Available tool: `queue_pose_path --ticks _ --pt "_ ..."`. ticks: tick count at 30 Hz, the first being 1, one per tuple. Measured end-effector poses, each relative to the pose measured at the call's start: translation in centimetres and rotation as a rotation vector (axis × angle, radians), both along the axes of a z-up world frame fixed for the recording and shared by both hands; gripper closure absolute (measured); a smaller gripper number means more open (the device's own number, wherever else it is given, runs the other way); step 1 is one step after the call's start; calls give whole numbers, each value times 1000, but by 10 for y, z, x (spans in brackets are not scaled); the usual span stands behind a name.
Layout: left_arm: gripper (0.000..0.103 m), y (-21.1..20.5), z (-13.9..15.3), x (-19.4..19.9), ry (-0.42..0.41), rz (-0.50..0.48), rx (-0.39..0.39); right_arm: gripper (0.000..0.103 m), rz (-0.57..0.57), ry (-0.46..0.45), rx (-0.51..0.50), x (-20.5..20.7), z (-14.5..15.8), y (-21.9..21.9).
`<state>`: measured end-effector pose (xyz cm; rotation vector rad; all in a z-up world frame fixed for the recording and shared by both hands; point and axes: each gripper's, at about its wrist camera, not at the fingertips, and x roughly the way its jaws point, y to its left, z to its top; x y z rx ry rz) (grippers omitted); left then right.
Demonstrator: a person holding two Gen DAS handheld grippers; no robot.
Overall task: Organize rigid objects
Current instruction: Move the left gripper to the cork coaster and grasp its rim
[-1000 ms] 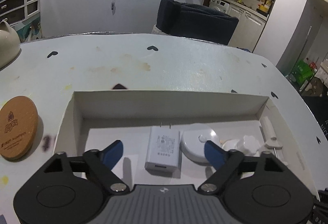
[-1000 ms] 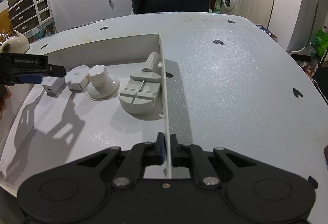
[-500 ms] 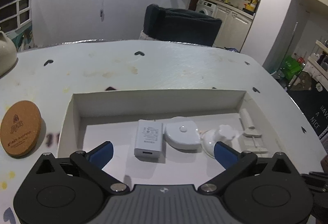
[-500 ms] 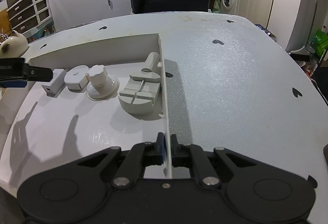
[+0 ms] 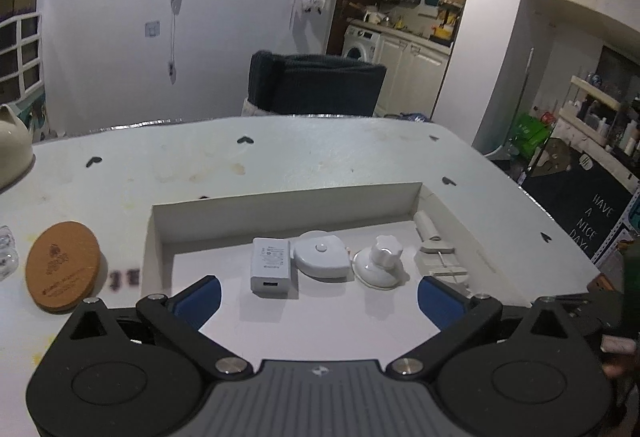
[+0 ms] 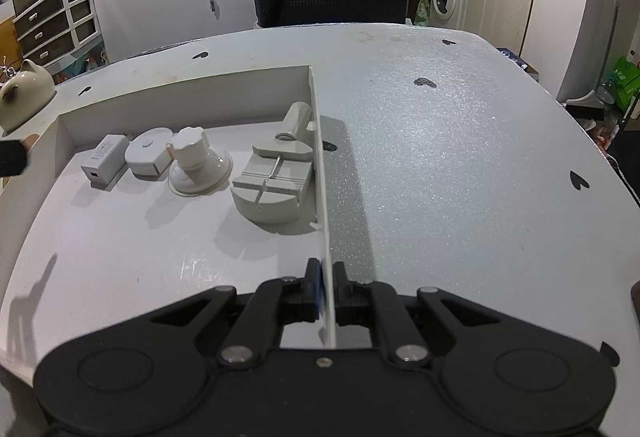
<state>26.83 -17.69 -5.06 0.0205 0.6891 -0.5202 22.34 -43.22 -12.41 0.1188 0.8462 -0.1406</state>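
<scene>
In the left wrist view, the left gripper (image 5: 318,295) is seen spread wide with nothing between its blue pads, held above the near part of a shallow white box (image 5: 280,207) that lies on the pale table (image 5: 320,153). Four pale rigid items are lined up in a row toward the far wall of the box: a white rectangular charger (image 5: 270,264) with a port on its near end, a rounded white tape-measure-like case (image 5: 322,259) just beside it, a suction cup with a lobed knob (image 5: 380,265), and a grey slotted block (image 5: 438,263) with a short cylinder at its far end. A round cork coaster (image 5: 62,271) lies on the table left of the box. In the right wrist view, the right gripper (image 6: 326,287) is clenched on the thin right wall of the box (image 6: 320,173), and the same row is seen inside, the grey slotted block (image 6: 274,185) lying against that wall and the charger (image 6: 104,161) farthest from it.
</scene>
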Motion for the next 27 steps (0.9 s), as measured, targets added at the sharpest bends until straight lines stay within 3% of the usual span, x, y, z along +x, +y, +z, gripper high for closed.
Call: queue_pose_path --ticks 14,20,27 --pt "0 68 12 -34 -68 55 -52 95 -2 -1 0 0 0 0" --pt "0 103 10 -31 -78 142 -72 95 -4 -1 -3 0 0 1" --pt "0 139 -3 -17 -67 255 -39 95 -3 -1 -6 0 0 1"
